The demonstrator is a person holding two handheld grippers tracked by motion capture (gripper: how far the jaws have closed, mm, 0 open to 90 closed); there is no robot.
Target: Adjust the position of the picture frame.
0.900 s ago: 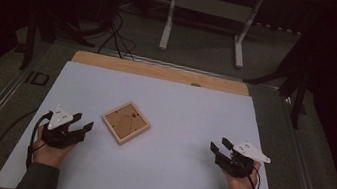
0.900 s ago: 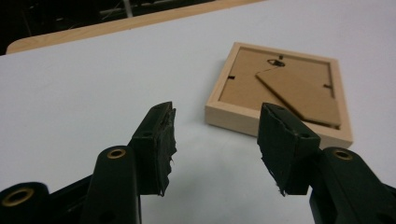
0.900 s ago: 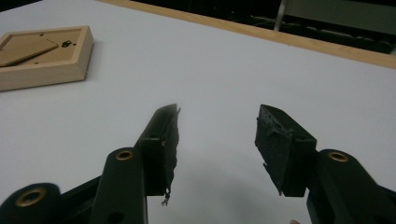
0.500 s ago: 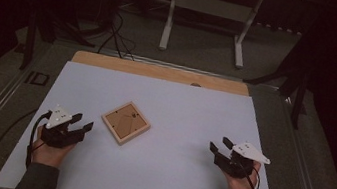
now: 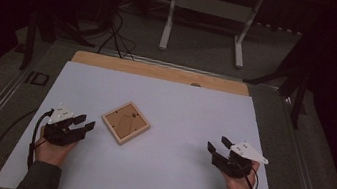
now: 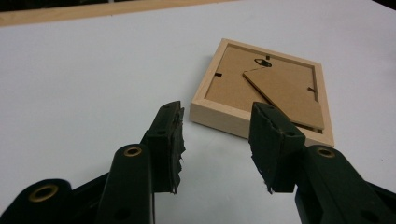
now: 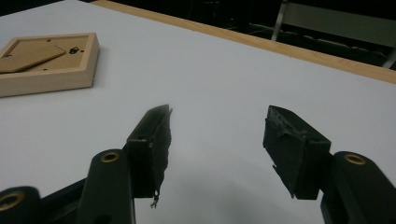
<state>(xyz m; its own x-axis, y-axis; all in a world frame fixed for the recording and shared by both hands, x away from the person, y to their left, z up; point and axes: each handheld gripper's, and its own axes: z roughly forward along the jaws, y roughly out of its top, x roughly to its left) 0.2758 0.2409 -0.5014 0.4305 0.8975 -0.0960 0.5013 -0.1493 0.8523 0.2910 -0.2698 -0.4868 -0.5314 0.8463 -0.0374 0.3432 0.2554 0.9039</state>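
Frame (image 6: 266, 88) lies just ahead of your left fingers (image 6: 170, 135), a corner nearest; both grippers half-open, empty; right gripper (image 5: 218, 150) well apart.

Pale wooden picture frame (image 5: 126, 122) with brown backing, white table (image 5: 180, 106).

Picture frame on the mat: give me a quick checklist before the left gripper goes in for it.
1. Picture frame lies flat, back side up, on the white mat: ok.
2. Left gripper open, nothing between the jaws: ok.
3. Left gripper lined up with the frame's near edge, short of touching it: ok.
4. Right gripper open, well off to the side, apart from the frame: ok.
5. Backing board seated in the frame: not ok, it looks skewed and overlaps the rim.
6. Turn-clips holding the backing: cannot tell.
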